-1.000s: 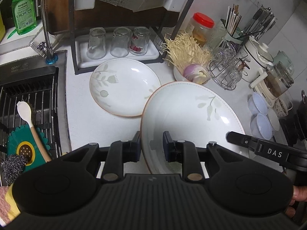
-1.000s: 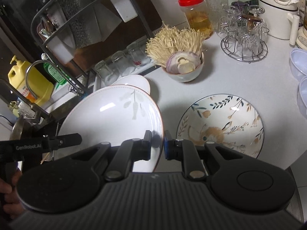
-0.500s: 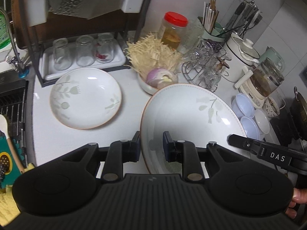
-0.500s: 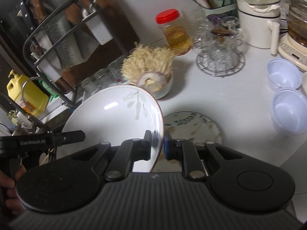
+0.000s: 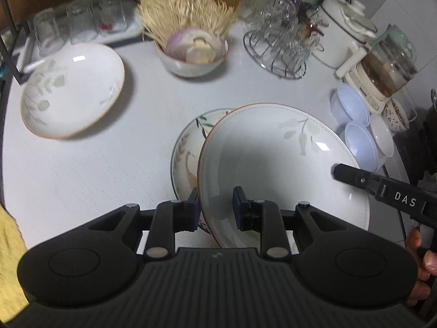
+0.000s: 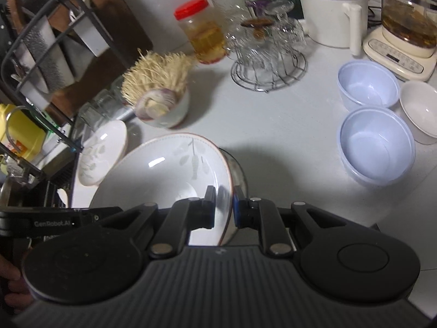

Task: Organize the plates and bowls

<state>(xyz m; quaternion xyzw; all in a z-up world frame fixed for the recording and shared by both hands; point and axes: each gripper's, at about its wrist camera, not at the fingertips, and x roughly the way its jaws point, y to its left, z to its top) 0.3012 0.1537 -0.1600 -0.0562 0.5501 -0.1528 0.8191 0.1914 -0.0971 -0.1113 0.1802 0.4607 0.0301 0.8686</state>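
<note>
Both grippers, left (image 5: 215, 209) and right (image 6: 224, 207), pinch opposite rims of the white plate (image 5: 273, 158), held tilted just above the patterned plate (image 5: 188, 147). Uneven lowering could clack them together or let it slip. Farther off, the second white plate (image 5: 71, 90) and blue bowls (image 6: 377, 145) wait.

- We find the left tool (image 5: 215, 209) pointing forward and down, its two fingers closed on the near left rim of the pale plate (image 5: 273, 158), one finger inside the rim and one outside.
- We find the right tool (image 6: 224, 207) clamped on the same plate's right rim, fingers on either face.
- We note the bare fingers of the person's right hand (image 5: 420, 268) wrapped round that tool's handle at the frame edge.
</note>
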